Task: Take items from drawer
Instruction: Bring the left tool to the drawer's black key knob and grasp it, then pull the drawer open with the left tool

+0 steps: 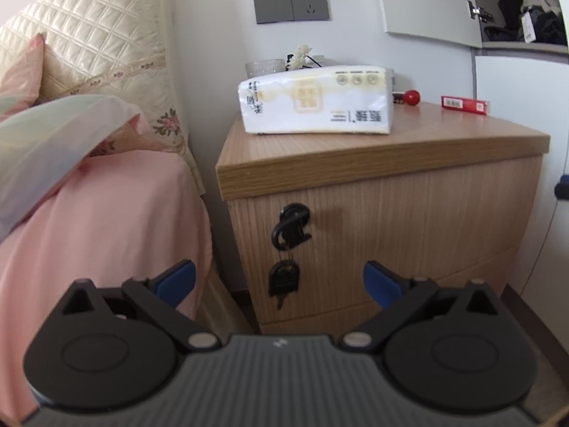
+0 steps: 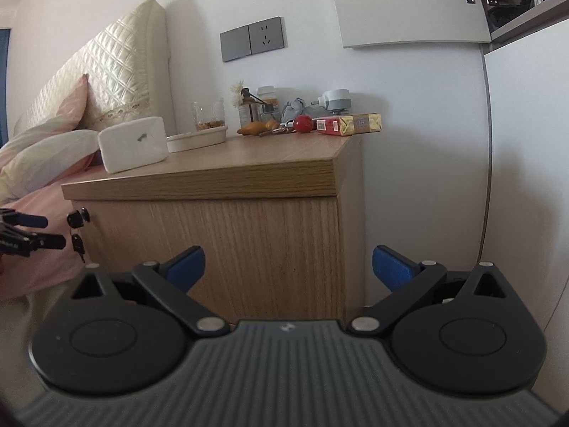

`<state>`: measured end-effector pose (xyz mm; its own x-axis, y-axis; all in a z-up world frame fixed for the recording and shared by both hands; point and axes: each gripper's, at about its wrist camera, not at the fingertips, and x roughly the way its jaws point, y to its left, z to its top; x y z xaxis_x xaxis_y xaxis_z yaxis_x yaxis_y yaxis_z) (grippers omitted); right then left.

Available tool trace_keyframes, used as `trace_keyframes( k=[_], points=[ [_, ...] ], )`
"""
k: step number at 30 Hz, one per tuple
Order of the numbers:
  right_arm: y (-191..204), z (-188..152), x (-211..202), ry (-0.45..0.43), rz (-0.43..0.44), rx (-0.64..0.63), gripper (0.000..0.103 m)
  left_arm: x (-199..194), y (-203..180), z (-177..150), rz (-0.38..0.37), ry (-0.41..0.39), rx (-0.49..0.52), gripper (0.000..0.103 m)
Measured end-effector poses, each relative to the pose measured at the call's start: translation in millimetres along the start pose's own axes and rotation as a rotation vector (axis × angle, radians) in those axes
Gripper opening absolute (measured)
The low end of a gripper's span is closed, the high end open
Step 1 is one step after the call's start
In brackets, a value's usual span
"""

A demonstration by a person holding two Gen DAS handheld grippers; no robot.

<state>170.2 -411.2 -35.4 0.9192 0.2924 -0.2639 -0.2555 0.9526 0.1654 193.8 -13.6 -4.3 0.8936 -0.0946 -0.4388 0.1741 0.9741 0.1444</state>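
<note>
Left hand-held gripper (image 1: 279, 281): you held it open, empty, near the drawer front.
Right hand-held gripper (image 2: 287, 267): you held it open, empty, facing the nightstand's right corner.
Drawer (image 1: 409, 220): closed, top of the nightstand (image 1: 355, 163).
Key (image 1: 290, 229): in the drawer's lock, far left; a second key (image 1: 282, 279) hung below.
Tissue pack (image 1: 316, 101): lay on the nightstand top.

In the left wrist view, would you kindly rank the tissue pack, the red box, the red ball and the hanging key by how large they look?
Largest to smallest as they appear:
1. tissue pack
2. hanging key
3. red box
4. red ball

The key hangs nearer the camera than the box, so their order is unsure.
</note>
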Motion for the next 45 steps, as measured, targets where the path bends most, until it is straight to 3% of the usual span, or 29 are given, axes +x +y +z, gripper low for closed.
trace_keyframes(
  k=[3, 6, 13, 16, 32, 45],
  points=[
    [-3, -3, 10, 0.004, 0.022, -0.016, 0.103, 19, 9, 0, -0.031, -0.004, 0.003, 0.099],
    [-9, -5, 17, 0.001, 0.044, -0.011, 0.093, 36, 15, -5, -0.073, 0.009, 0.025, 0.099],
    [-23, -4, 25, -0.046, 0.047, 0.035, 0.092, 54, 19, -16, -0.132, -0.028, 0.052, 0.095],
    [-27, -3, 28, -0.051, 0.052, 0.045, 0.081, 58, 20, -16, -0.148, -0.035, 0.043, 0.088],
    [-29, -1, 35, -0.067, 0.058, 0.026, 0.079, 59, 10, -18, -0.139, -0.052, 0.098, 0.085],
    [-16, -2, 39, -0.073, 0.072, -0.015, 0.079, 57, 11, -15, -0.143, -0.059, 0.081, 0.084]
  ],
)
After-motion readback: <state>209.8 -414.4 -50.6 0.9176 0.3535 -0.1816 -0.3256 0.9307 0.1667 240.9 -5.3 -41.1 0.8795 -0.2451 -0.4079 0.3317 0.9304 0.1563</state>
